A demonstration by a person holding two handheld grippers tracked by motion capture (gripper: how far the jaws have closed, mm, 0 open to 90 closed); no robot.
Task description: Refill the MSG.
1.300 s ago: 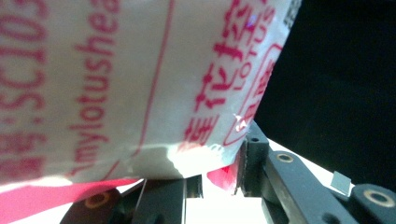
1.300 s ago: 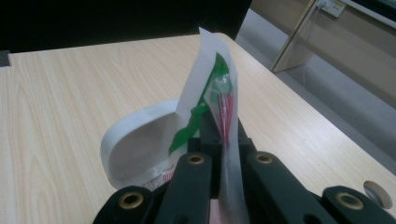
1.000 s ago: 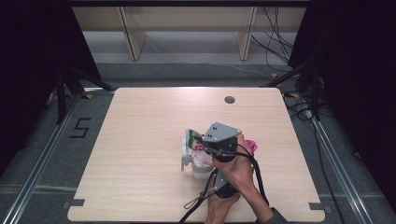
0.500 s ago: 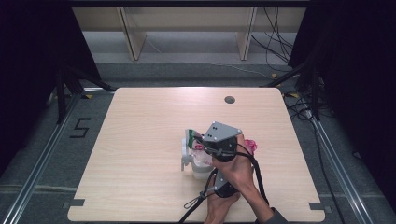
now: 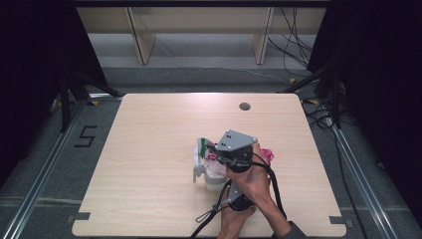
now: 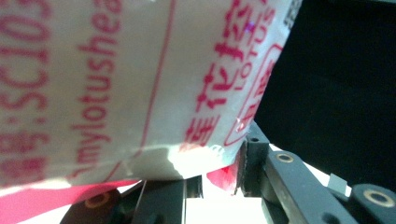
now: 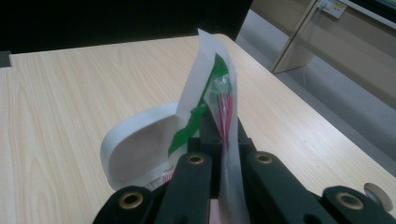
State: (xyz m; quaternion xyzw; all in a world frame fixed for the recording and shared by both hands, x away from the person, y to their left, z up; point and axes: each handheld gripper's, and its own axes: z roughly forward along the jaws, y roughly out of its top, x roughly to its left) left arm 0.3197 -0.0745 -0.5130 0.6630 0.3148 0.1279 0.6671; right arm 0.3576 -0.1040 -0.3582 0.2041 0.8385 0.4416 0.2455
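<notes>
Landmark: the white tub (image 5: pixel 203 167) stood on the wooden table (image 5: pixel 149 129), on the half nearer the person and a little toward the person's right of the middle.
White tub in the right gripper view: its open oval rim (image 7: pixel 135 149) lay just beyond the jaws, tilted toward the camera.
Packet: a thin plastic packet (image 7: pixel 215 100), white with green and red print, stood upright on edge just beside the tub's rim; in the high view its green corner (image 5: pixel 203 145) showed at the tub's far side.
Right gripper: the right gripper (image 7: pixel 223 135) was closed on the packet, its two black jaws pressed flat against either face of the film, right over the tub's near edge.
Right hand: the hand (image 5: pixel 256 181) held that gripper under its grey three-cornered plate (image 5: pixel 234 141), on the person's side of the tub.
Wrapper: a white wrapper with red lettering (image 6: pixel 140 79) sat right against the left gripper's camera, close and blurred; a pink-red bunch (image 5: pixel 266 155) showed on the tub's right side in the high view.
Left gripper: the left gripper (image 6: pixel 219 175) had its jaws partly apart with the wrapper's lower edge between them; whether the pads pressed on it I cannot tell.
Cable: black cable (image 5: pixel 211 211) trailed from the tub's near side toward the table edge.
</notes>
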